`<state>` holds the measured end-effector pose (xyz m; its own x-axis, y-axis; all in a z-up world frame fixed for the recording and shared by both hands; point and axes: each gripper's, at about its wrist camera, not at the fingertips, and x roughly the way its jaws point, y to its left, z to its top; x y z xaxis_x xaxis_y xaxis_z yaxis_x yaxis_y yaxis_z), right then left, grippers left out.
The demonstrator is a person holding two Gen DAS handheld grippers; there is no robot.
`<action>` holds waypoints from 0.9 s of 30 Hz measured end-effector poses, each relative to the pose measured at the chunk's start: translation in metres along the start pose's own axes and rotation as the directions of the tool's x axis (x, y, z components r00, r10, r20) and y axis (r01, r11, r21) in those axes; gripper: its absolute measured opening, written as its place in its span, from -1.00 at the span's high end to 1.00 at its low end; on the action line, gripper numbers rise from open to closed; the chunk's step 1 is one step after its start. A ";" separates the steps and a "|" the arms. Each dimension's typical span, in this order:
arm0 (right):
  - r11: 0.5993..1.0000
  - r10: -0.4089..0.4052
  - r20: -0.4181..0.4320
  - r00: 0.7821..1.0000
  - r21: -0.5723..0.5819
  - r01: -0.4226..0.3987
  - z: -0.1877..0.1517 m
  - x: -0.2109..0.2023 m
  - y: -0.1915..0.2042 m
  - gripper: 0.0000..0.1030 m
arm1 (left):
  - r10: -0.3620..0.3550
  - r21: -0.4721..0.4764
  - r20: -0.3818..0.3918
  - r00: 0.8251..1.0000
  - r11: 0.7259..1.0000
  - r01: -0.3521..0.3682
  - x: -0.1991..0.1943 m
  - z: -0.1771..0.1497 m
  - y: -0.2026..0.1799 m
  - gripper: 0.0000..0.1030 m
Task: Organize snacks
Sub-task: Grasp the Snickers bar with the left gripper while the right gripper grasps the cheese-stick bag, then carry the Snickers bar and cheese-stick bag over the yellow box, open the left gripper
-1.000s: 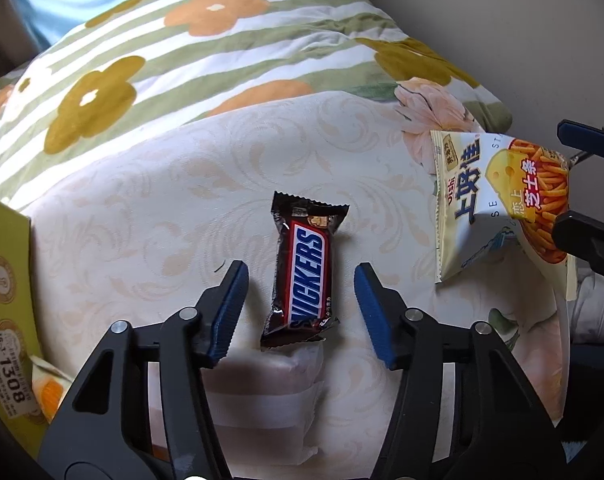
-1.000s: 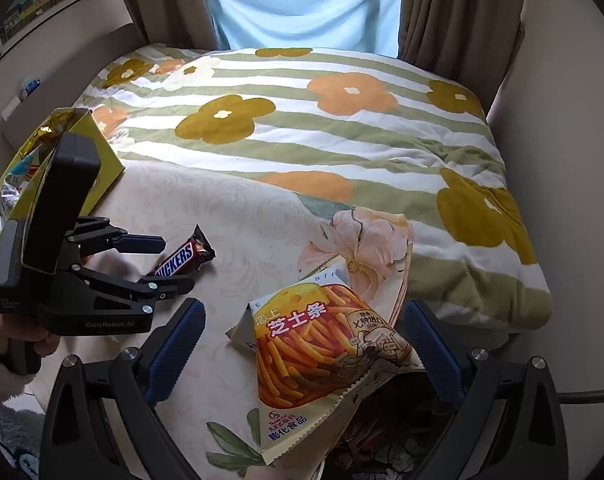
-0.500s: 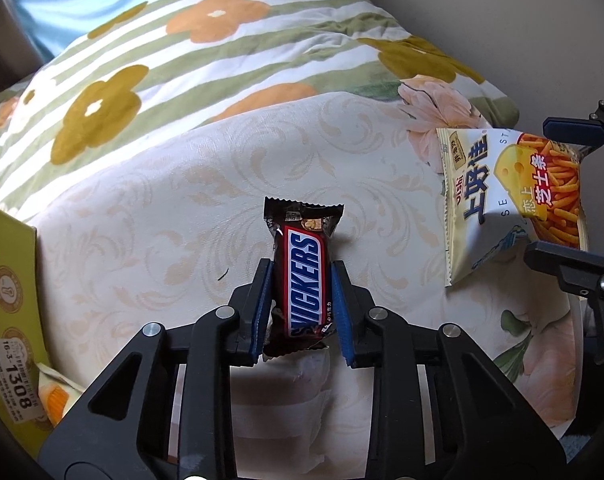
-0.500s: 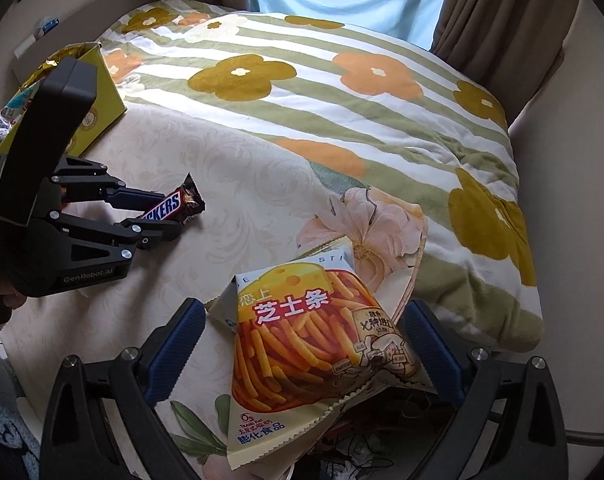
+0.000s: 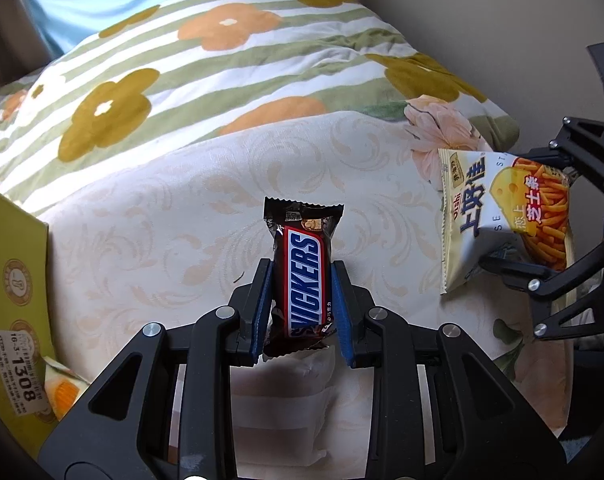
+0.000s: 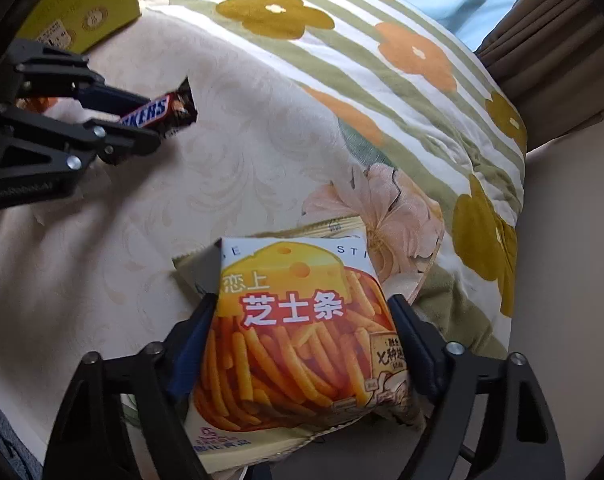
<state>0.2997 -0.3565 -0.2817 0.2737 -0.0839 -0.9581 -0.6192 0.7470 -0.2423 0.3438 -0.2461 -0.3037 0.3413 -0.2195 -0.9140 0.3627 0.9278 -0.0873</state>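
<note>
The left tongs were pinching a chocolate bar, their blue pads pressed against the two long sides of its brown wrapper. The bar lay lengthwise between the fingers, its crimped far end sticking out past the fingertips over the cream patterned bedspread. In the right wrist view the same tongs reached in from the left edge with the bar poking out between them.

The right tongs were closing around a bag of cheese sticks. The bag sat between the two fingers, which stood at its left and right edges; whether the pads were already pressing on it I could not tell for sure, though they looked to be at or just touching the foil. The bag lay near the foot edge of the bed, partly over a pink flower print. From the left wrist view the bag was off to the right, well apart from the chocolate bar, with the right tongs framing it.

A yellow-green box stood at the left edge of the bedspread, a white label with printed digits on its side. Behind everything a quilt with green stripes and big orange and mustard flowers was heaped toward a window with brown curtains.
</note>
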 end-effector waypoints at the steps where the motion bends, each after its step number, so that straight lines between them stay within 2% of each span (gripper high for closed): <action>1: 1.000 0.003 -0.001 1.000 -0.003 -0.003 0.000 -0.001 0.000 -0.45 | 0.000 -0.003 0.005 1.000 1.000 0.000 -0.002 0.000 0.000 0.51; 2: 1.000 0.006 0.001 1.000 -0.003 -0.006 0.000 -0.002 0.000 -0.33 | 0.000 -0.007 0.010 1.000 1.000 0.000 -0.005 -0.001 0.000 0.51; 5: 1.000 0.004 0.003 1.000 0.016 -0.004 0.000 -0.005 -0.001 -0.17 | 0.003 -0.017 0.023 1.000 1.000 -0.003 -0.012 -0.002 0.001 0.51; 9: 0.997 0.003 0.026 1.000 0.076 -0.005 -0.001 -0.014 -0.002 -0.11 | 0.012 -0.031 0.043 0.999 0.999 -0.011 -0.024 -0.003 0.004 0.51; 17: 0.976 0.003 0.155 0.988 0.216 -0.037 0.001 -0.069 -0.007 -0.09 | 0.035 -0.066 0.124 0.992 0.997 -0.027 -0.076 0.000 0.003 0.51; 21: 0.969 -0.002 0.244 0.970 0.239 -0.058 -0.001 -0.106 -0.003 -0.09 | 0.056 -0.102 0.175 0.983 0.994 -0.038 -0.113 0.002 0.006 0.51; 27: 0.968 -0.014 0.376 0.926 0.237 -0.082 0.000 -0.162 0.008 -0.09 | 0.096 -0.178 0.255 0.962 0.983 -0.051 -0.178 -0.003 0.023 0.51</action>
<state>0.2507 -0.3370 -0.1289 0.5391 0.1599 -0.8269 -0.4472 0.8863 -0.1202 0.2886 -0.1850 -0.1447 0.5842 -0.1991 -0.7868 0.1844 0.9767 -0.1102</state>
